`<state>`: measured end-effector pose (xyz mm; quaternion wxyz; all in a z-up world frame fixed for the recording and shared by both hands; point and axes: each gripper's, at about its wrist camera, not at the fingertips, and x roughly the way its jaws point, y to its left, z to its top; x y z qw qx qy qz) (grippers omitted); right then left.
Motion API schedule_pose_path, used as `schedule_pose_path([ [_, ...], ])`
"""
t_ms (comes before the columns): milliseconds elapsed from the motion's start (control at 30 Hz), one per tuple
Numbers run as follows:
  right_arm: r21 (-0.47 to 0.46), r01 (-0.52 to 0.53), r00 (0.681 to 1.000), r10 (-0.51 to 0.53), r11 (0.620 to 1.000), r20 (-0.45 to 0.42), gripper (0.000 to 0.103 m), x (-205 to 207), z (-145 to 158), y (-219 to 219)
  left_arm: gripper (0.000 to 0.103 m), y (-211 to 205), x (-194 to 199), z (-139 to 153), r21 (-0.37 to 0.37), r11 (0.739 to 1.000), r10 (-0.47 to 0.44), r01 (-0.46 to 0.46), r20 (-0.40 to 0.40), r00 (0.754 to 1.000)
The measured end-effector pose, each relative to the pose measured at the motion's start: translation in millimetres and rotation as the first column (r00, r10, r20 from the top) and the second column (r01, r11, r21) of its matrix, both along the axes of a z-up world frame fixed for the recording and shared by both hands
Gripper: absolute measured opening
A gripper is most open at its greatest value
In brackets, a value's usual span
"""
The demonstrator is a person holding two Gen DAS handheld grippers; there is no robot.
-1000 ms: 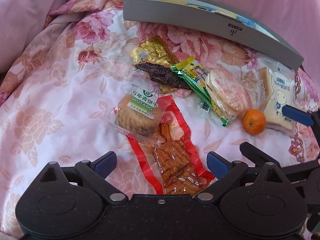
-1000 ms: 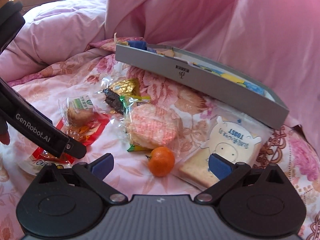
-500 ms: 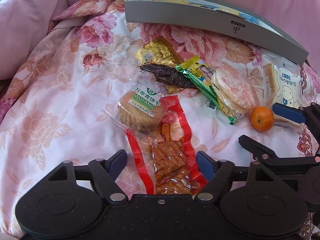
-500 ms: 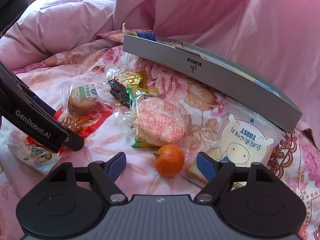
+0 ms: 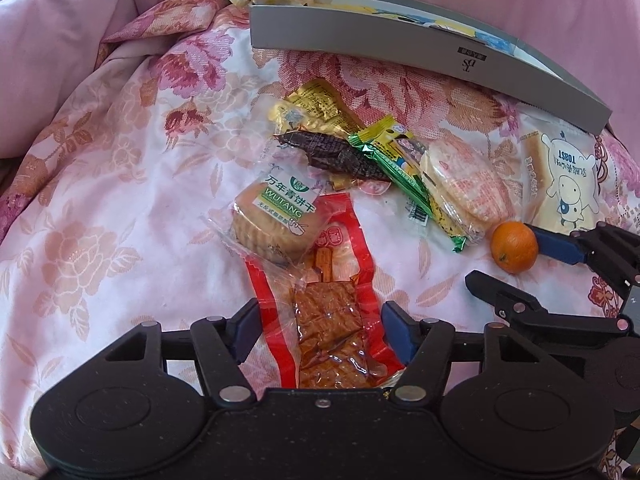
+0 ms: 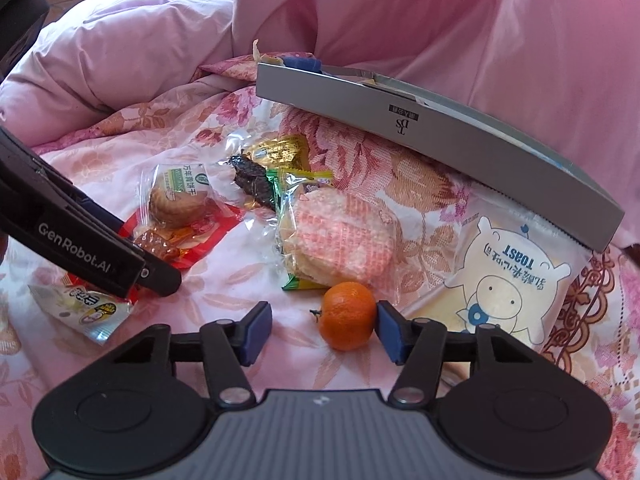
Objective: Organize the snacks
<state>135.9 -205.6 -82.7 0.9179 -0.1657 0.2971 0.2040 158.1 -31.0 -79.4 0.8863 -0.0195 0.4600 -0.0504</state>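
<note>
Snacks lie scattered on a floral quilt. My left gripper (image 5: pixel 320 330) is open, its blue pads on either side of a red-edged packet of brown dried tofu (image 5: pixel 330 316). A round Wutang biscuit packet (image 5: pixel 276 220) lies just beyond it. My right gripper (image 6: pixel 322 334) is open around a small orange (image 6: pixel 347 316), whose right side touches the right pad; the left pad stands apart. The orange also shows in the left wrist view (image 5: pixel 514 247). A grey box (image 6: pixel 432 136) lies at the back.
A pink rice-cracker pack (image 6: pixel 340 240), a green wrapper (image 5: pixel 400 164), a dark strip snack (image 5: pixel 340 156), a gold wrapper (image 5: pixel 316 104) and a toast bag (image 6: pixel 508 280) lie between the grippers and the box. A small white packet (image 6: pixel 86 312) lies at the left. Pink bedding rises behind.
Both grippers have moved forward and their jaws have narrowed. The left pads now flank the tofu packet. The right pads have come around the orange.
</note>
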Motion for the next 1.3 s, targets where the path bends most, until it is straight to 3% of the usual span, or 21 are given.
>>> schedule_pose_path([
  [200,0.017,0.007,1.000,-0.006,1.000,-0.023,0.037,1.1,0.6,-0.5,0.064,-0.2,-3.1,1.8,-0.011,1.000,-0.007,0.007,-0.008,1.000],
  [333,0.000,0.001,0.999,-0.001,1.000,-0.041,0.036,-1.1,3.4,2.2,0.065,1.9,-7.7,3.7,-0.029,0.999,-0.042,0.042,-0.034,0.999],
  [600,-0.015,-0.024,0.996,0.023,1.000,-0.085,0.037,-5.2,6.4,4.5,0.074,-7.3,-6.6,-0.2,0.041,0.993,-0.105,0.107,-0.049,0.993],
  [900,-0.012,-0.022,0.996,0.021,1.000,-0.088,0.037,-4.4,5.4,4.2,0.063,-2.3,-8.7,2.5,0.022,0.997,-0.076,0.077,-0.059,0.995],
  [1033,-0.021,-0.018,0.996,0.016,1.000,-0.092,0.037,-8.3,6.6,4.2,0.062,1.5,-17.3,9.5,-0.016,0.998,-0.066,0.065,-0.114,0.991],
  [1300,-0.057,-0.009,0.990,0.000,0.998,-0.140,0.037,-23.0,12.4,4.5,0.060,15.4,-37.9,18.1,-0.199,0.980,-0.053,0.005,-0.239,0.970],
])
